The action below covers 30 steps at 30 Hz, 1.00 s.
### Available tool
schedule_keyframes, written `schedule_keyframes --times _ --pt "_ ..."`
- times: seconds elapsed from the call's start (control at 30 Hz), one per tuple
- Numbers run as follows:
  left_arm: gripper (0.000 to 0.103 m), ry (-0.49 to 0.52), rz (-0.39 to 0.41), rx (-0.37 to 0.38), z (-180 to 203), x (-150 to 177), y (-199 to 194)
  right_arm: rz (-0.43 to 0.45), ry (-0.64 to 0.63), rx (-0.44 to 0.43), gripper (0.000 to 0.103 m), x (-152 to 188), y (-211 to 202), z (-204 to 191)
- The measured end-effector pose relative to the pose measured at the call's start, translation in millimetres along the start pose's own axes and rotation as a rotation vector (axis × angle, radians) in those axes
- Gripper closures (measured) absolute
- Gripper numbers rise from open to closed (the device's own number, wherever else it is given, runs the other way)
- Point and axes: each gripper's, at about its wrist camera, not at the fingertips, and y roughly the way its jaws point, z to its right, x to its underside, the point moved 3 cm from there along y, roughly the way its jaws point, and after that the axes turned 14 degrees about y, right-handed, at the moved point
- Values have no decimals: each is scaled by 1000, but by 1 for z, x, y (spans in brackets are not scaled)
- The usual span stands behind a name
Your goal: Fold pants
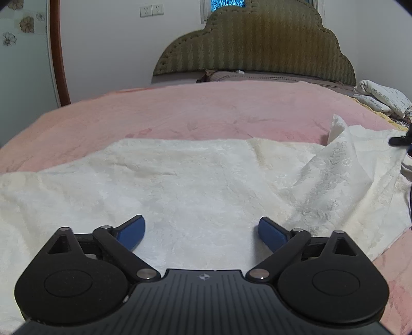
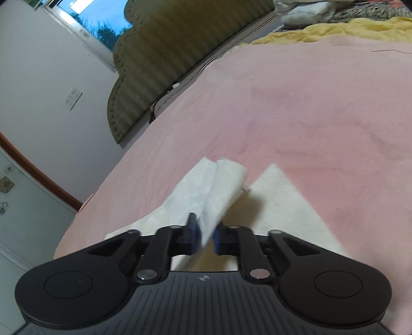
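The white patterned pants [image 1: 195,177] lie spread on the pink bed cover [image 1: 180,110]. My left gripper [image 1: 202,232] is open, its blue pads wide apart, low over the flat middle of the pants and holding nothing. At the right the fabric is lifted into a raised fold [image 1: 342,154], where part of the right gripper [image 1: 400,140] shows at the frame edge. In the right wrist view my right gripper [image 2: 206,238] is shut on a bunched end of the pants [image 2: 213,188], lifted above the bed. More white fabric [image 2: 280,201] lies flat beneath it.
An olive padded headboard [image 1: 257,43] stands at the far end of the bed. Printed white bedding [image 1: 381,98] and a yellow blanket [image 2: 334,28] are piled at the far right. A wall with sockets [image 1: 152,10] and a wood-framed panel [image 1: 58,51] are at the left.
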Motion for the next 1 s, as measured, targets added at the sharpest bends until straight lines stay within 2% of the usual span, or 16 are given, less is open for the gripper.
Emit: schedule_keyframes --times 0.07,0.17,0.27,0.37,0.5,0.57,0.63,0.7,0.77,0.8,0.83,0.97,1.0 --pt "14 23 29 3 4 -6 -8 9 33 -30 94 -1 -11 7" --pt "13 83 96 100 22 -23 -25 29 61 -76 95 -7 -28 12" --pt "11 244 156 162 58 -38 -36 18 80 -118 96 -11 -31 8" --pt "12 418 196 183 98 -45 -38 14 75 -126 96 -13 -30 4" --pt "14 498 214 270 133 -46 -35 -14 75 -57 95 -13 -21 11" --pt "16 508 207 273 142 -46 -29 -54 122 -28 92 -11 -10 21" --pt "18 525 205 264 149 -46 -23 -100 183 -44 80 -7 3 31" --pt "19 543 210 248 155 -47 -17 -96 190 -81 80 -2 10 33" --pt "25 563 215 235 159 -50 -14 -95 156 -101 80 0 13 27" --pt "27 579 218 234 162 -52 -13 -90 146 -103 92 0 14 25" --pt "28 593 225 236 165 -52 -13 -84 143 -104 98 -1 13 23" --pt "38 667 247 249 182 -51 -13 -50 154 -190 99 -4 -3 7" --pt "45 680 244 250 185 -50 -11 -45 149 -215 99 -6 -8 1"
